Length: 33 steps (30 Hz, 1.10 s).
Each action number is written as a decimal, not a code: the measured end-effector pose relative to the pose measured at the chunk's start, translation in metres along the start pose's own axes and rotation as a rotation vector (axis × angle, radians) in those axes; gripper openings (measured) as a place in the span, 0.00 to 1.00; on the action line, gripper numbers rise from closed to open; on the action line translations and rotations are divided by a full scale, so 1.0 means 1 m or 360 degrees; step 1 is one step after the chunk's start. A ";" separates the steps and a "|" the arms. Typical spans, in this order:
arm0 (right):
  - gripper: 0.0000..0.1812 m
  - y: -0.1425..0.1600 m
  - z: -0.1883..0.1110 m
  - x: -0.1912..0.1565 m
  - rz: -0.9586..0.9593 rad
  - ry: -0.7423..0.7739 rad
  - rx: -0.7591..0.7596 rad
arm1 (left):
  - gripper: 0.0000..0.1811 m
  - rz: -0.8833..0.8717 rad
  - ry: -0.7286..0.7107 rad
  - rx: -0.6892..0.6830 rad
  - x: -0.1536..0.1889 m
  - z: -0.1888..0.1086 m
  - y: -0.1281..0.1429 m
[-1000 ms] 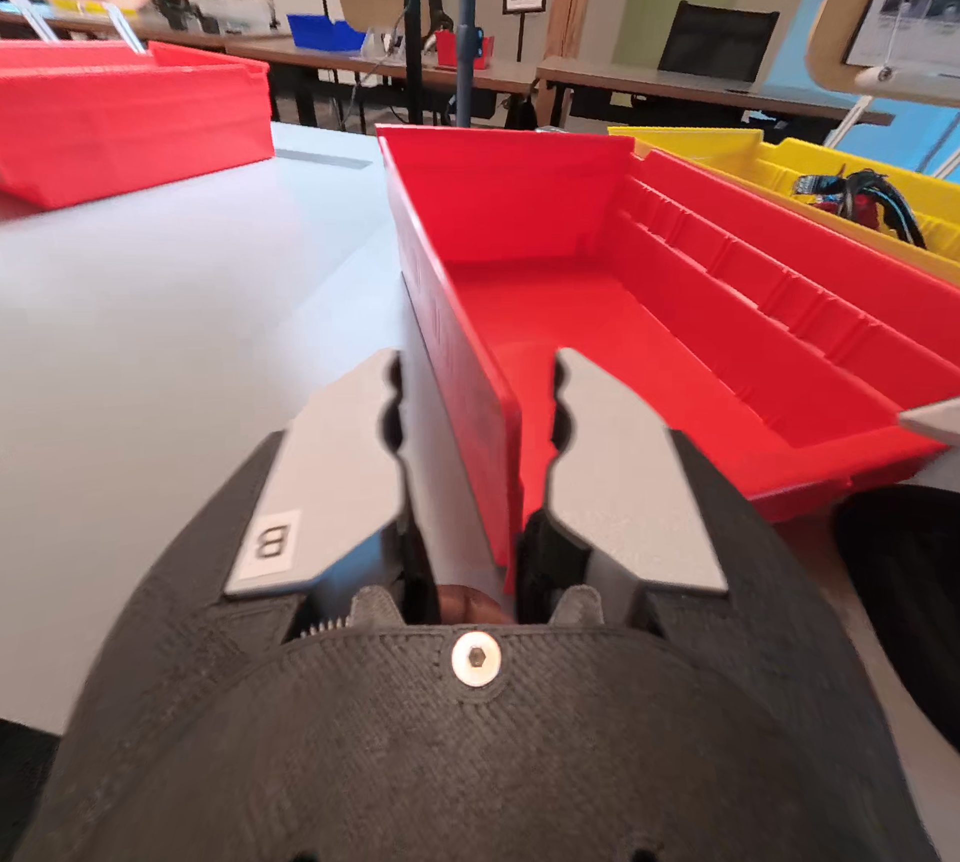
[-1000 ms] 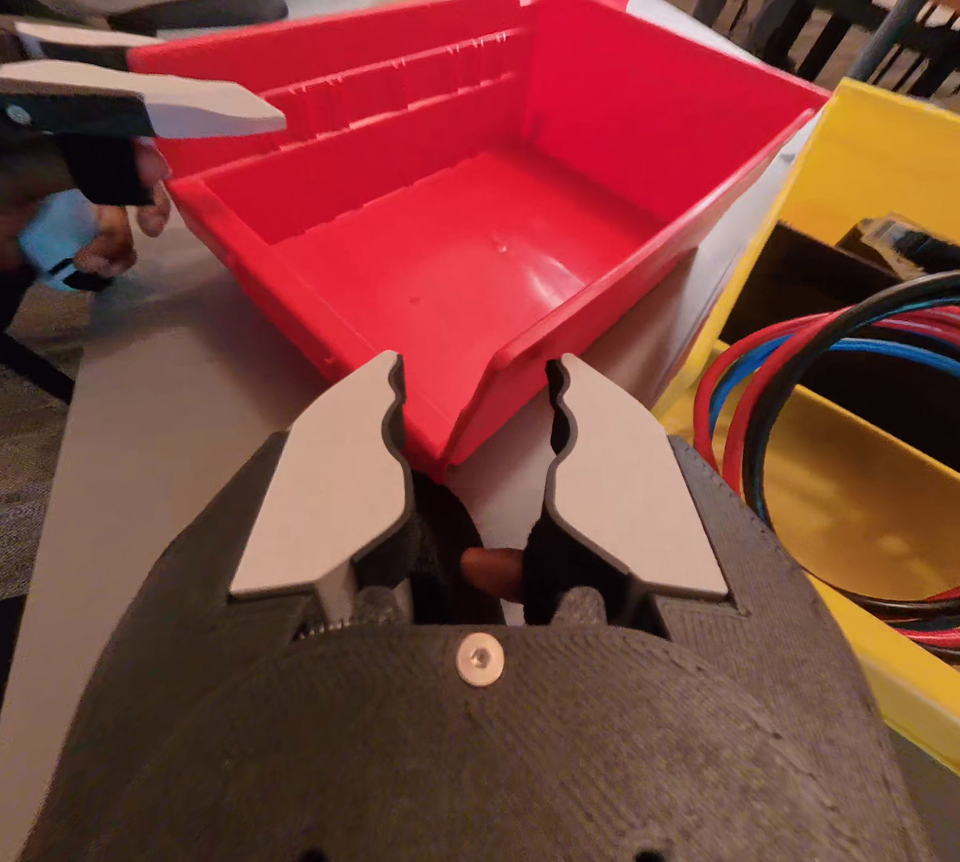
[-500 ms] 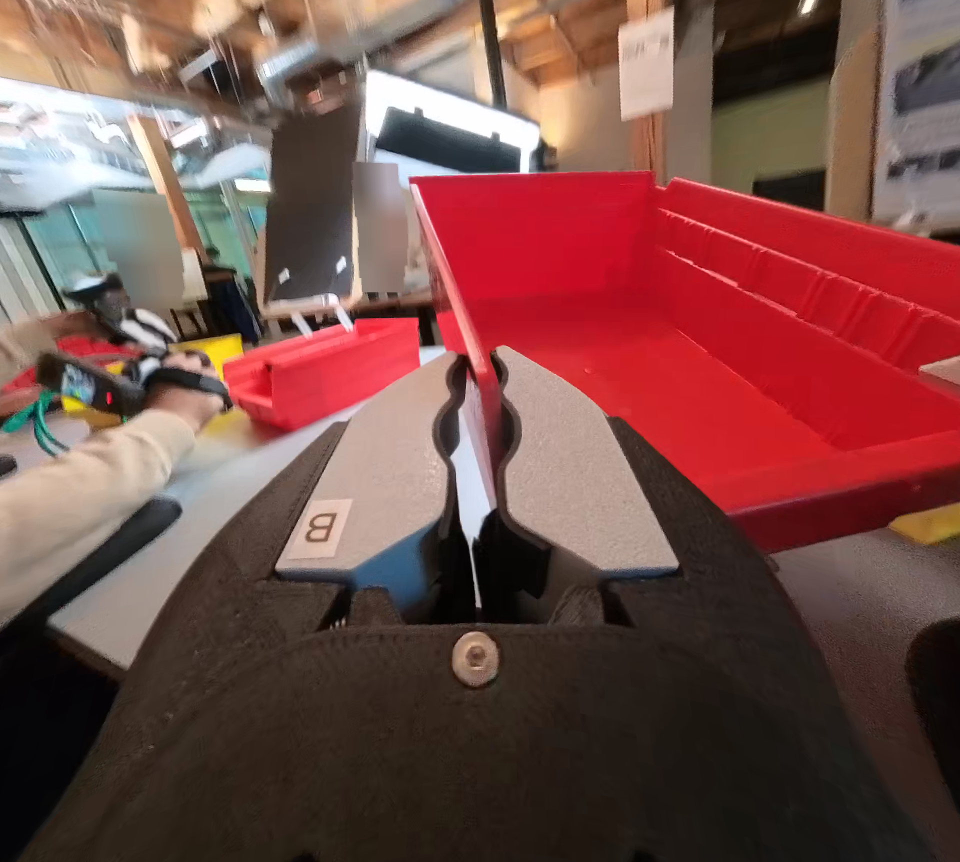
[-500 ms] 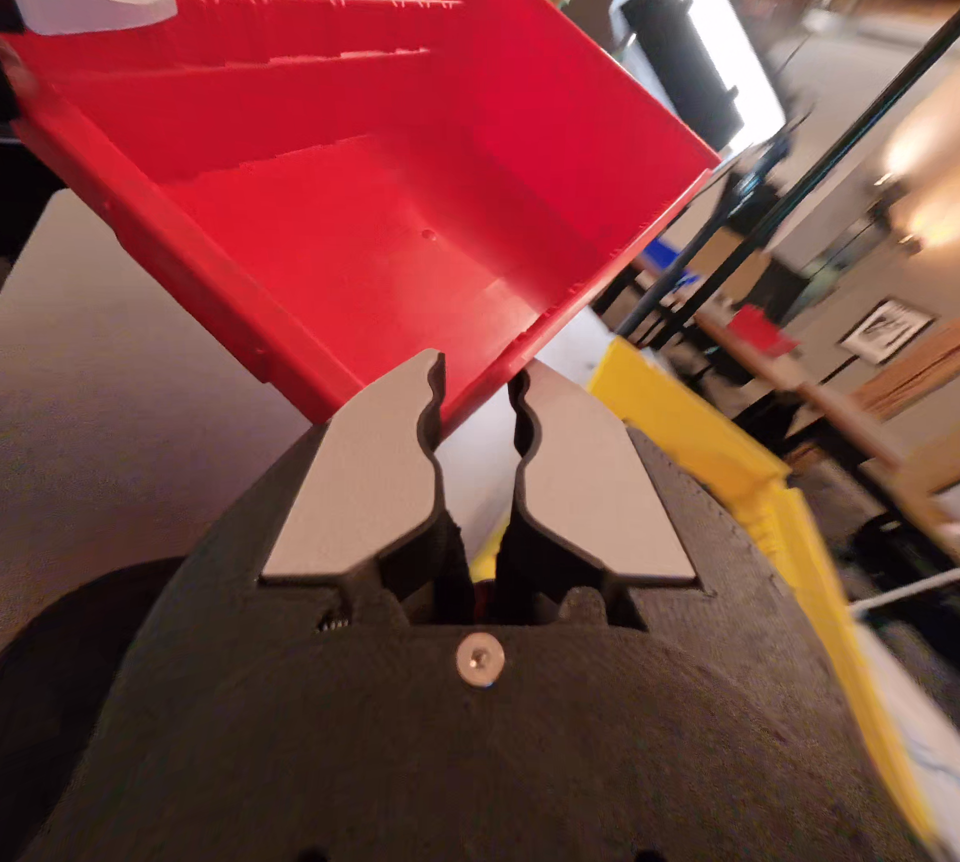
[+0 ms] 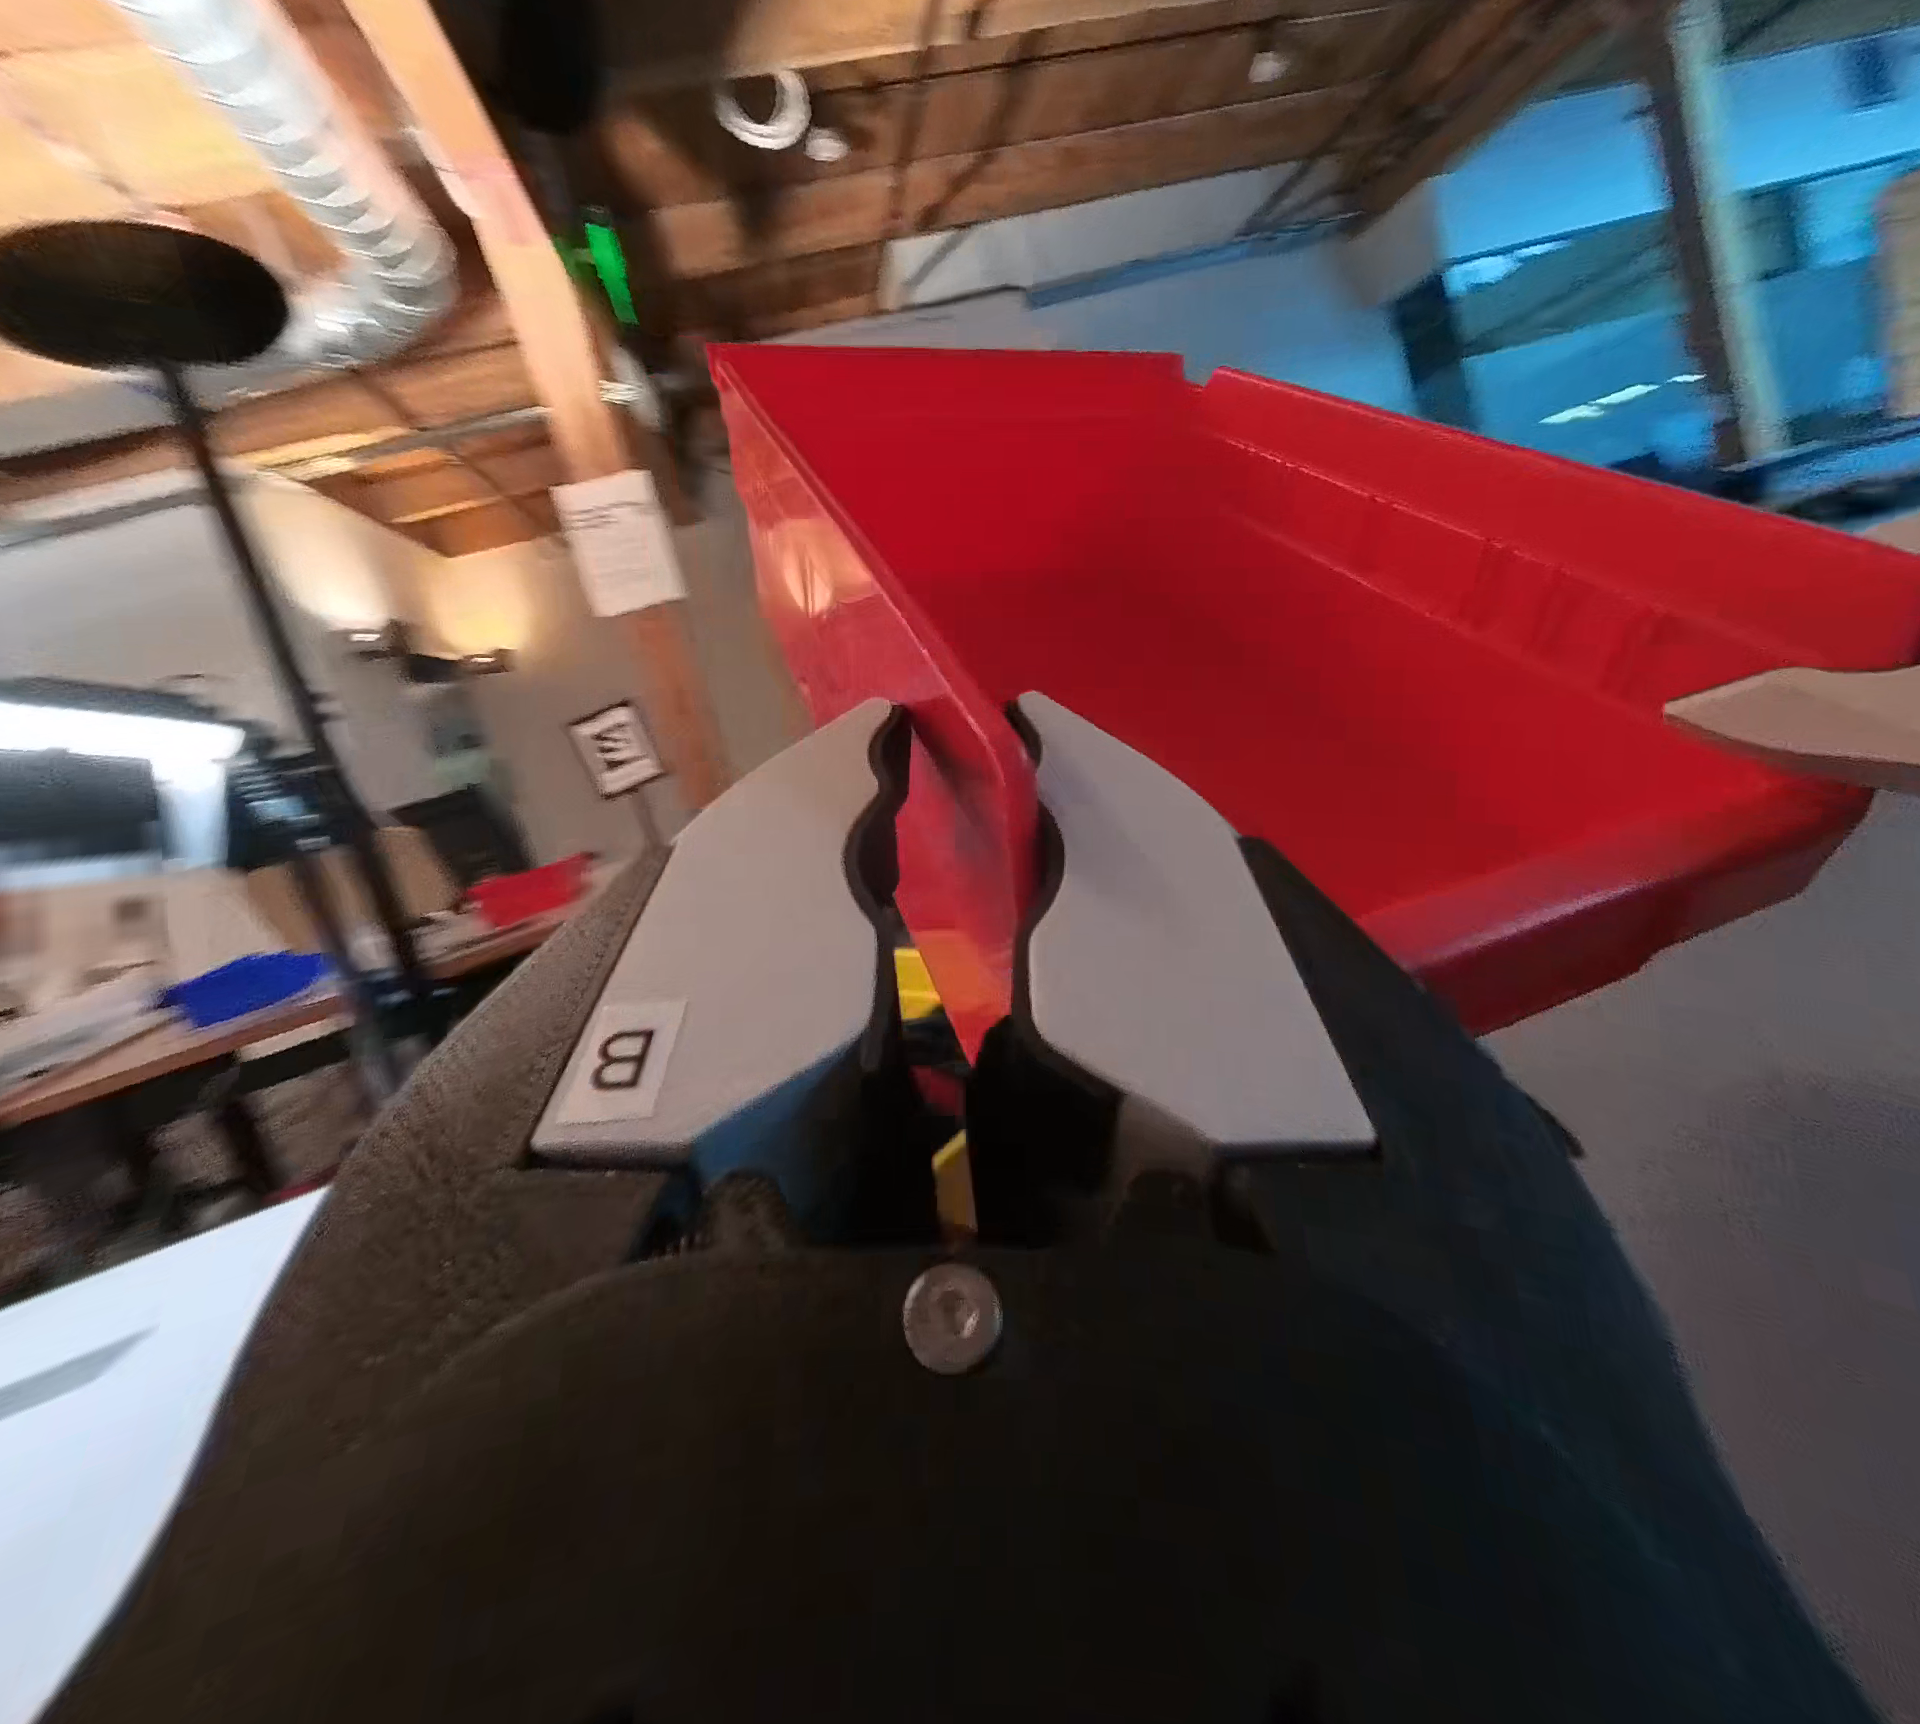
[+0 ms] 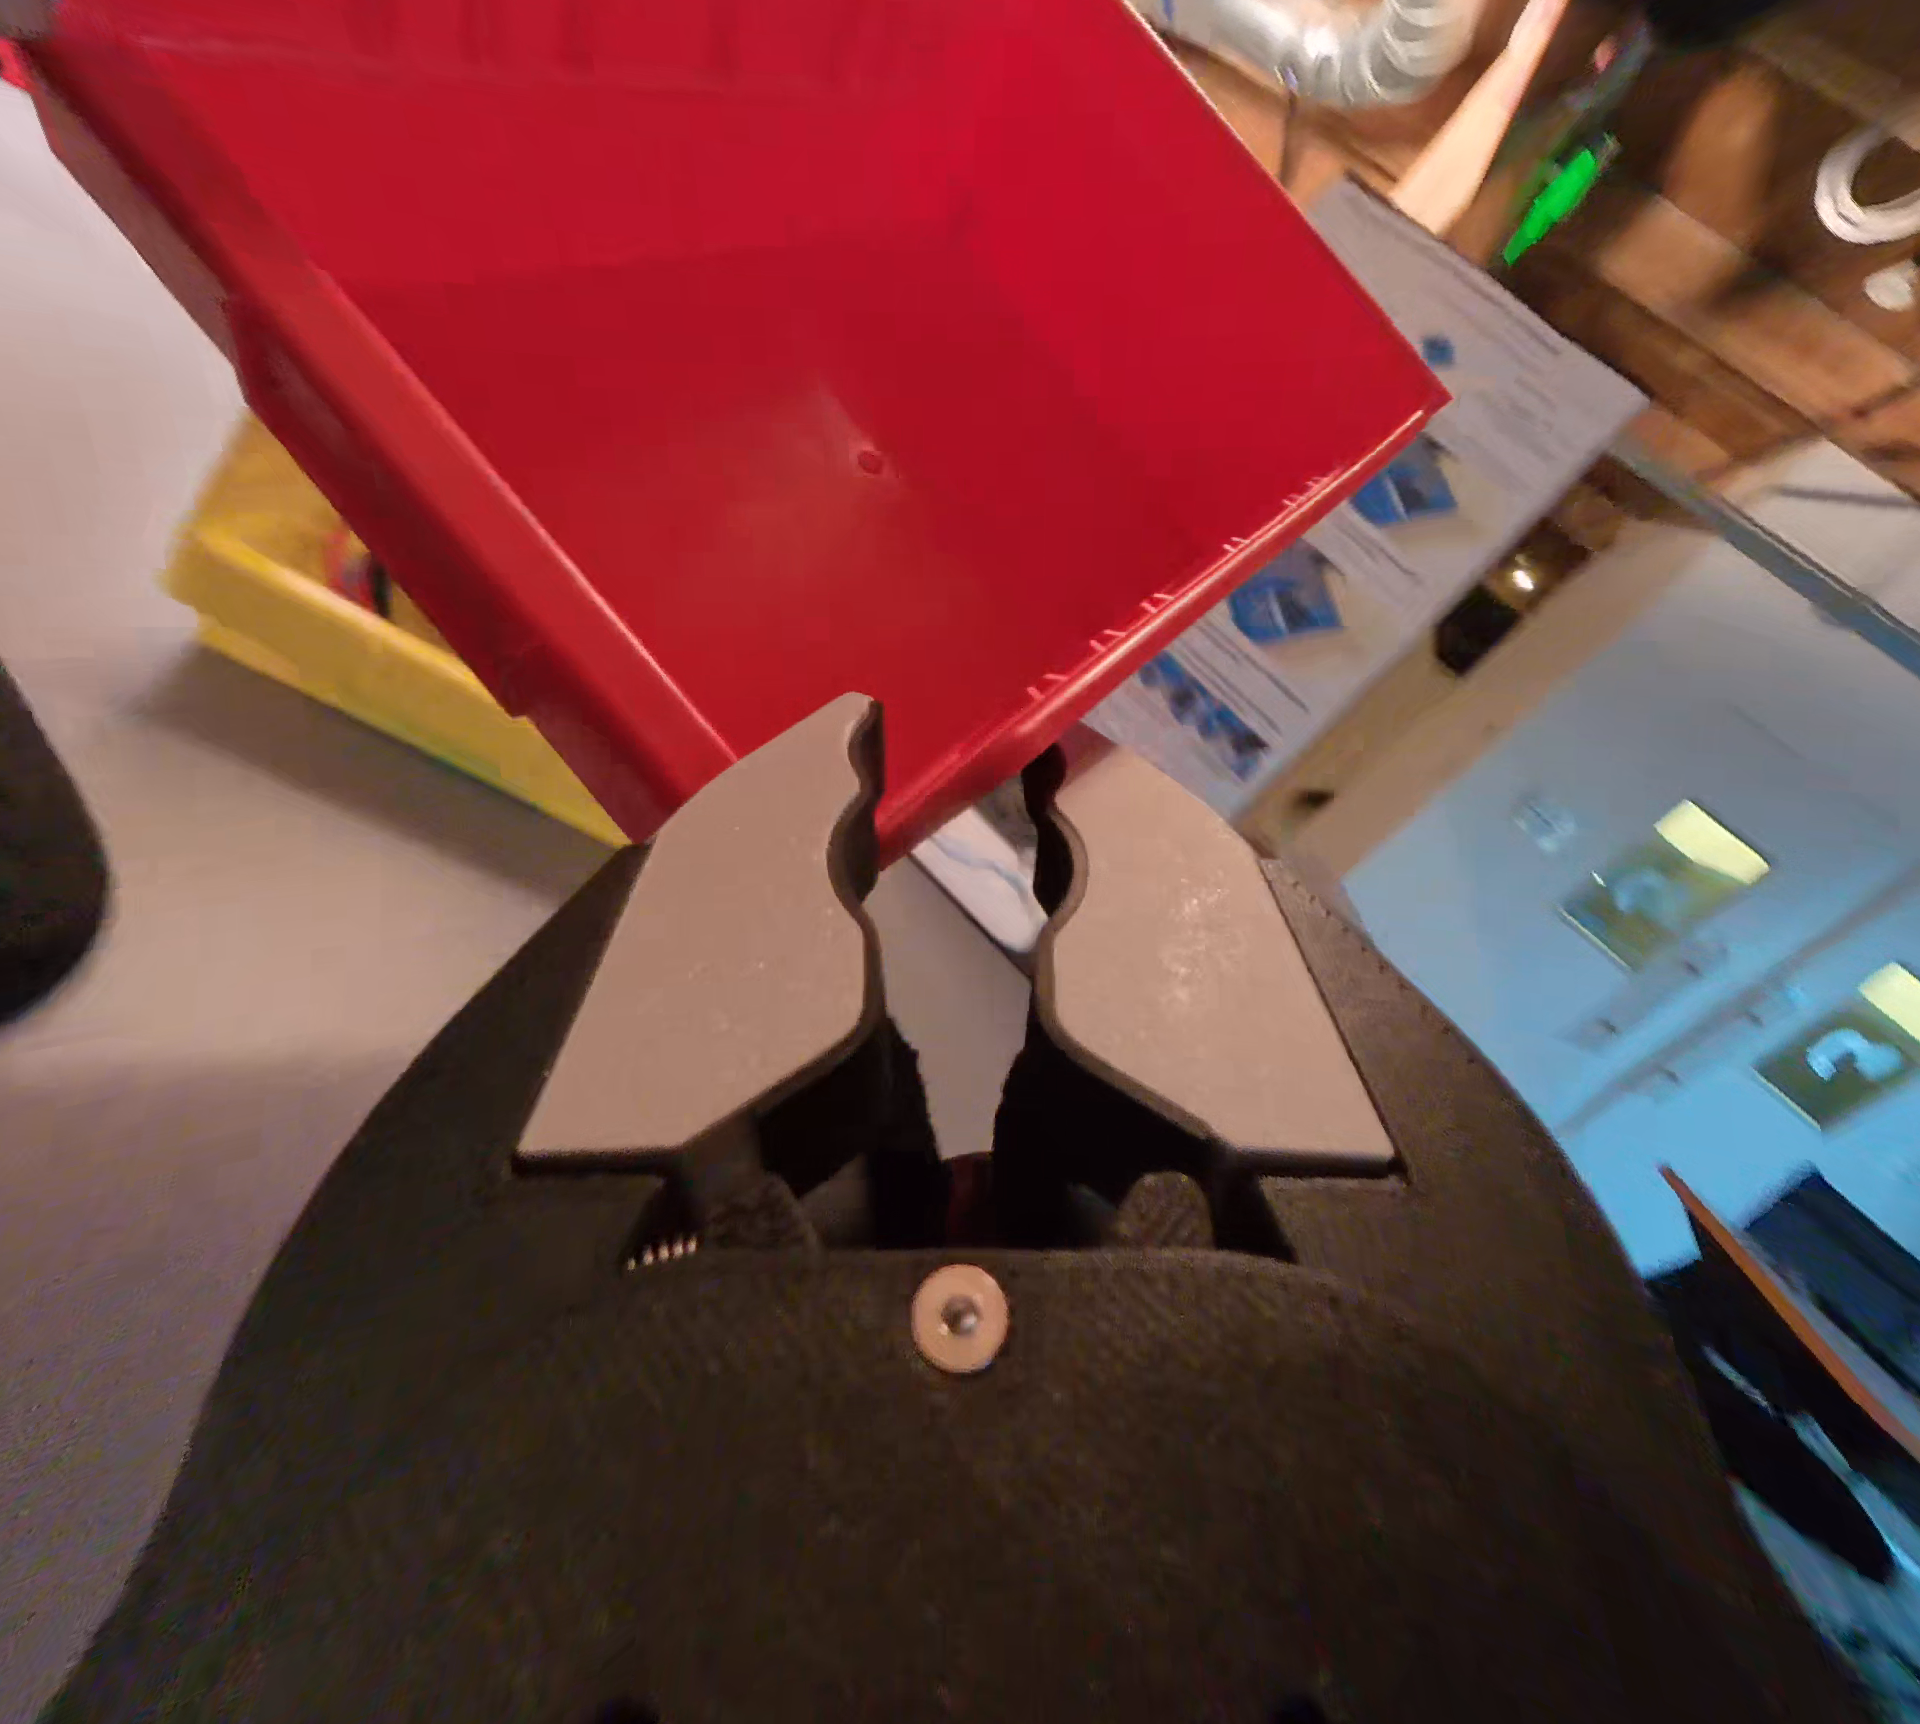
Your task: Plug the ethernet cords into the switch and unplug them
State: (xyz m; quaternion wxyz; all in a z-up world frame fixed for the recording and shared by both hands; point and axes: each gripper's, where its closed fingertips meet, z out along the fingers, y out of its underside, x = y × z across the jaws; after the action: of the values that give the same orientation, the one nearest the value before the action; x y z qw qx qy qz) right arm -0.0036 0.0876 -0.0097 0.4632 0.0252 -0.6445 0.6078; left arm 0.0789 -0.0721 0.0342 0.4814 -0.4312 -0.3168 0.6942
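Red bin (image 5: 1299,666) empty, tilted and lifted clear of the tabletop (image 6: 156,999). Left hand-held gripper (image 5: 961,739) clamped on one side wall of the red bin; right hand-held gripper (image 6: 951,739) clamped on the opposite wall. Yellow bin (image 6: 343,635) sits below the red bin with coloured cords inside, blurred. Switch not seen. Ceiling beams above the red bin

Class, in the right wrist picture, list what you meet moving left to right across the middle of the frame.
Yellow bin → red bin → sheet with blue pictures → blurred blue-lit wall with framed pictures.
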 end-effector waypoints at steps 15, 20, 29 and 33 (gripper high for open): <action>0.15 0.185 -0.078 0.082 0.0191 0.0207 -0.0681 | 0.10 -0.0231 0.0608 -0.0505 0.193 0.116 0.111; 0.15 0.202 -0.076 0.071 0.0168 0.0156 -0.0768 | 0.11 -0.0217 0.0644 -0.0586 0.199 0.112 0.138; 0.16 0.213 -0.076 0.066 0.0130 0.0122 -0.0871 | 0.12 -0.0243 0.0723 -0.0698 0.206 0.106 0.162; 0.16 0.214 -0.077 0.069 0.0146 0.0150 -0.0872 | 0.14 -0.0196 0.0766 -0.0733 0.209 0.103 0.166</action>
State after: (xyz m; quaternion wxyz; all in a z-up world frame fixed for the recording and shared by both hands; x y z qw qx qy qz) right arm -0.1268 0.2422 -0.1423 0.4541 -0.1584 -0.7631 0.4317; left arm -0.1146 0.0667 -0.1248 0.4732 -0.6602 -0.3681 0.4524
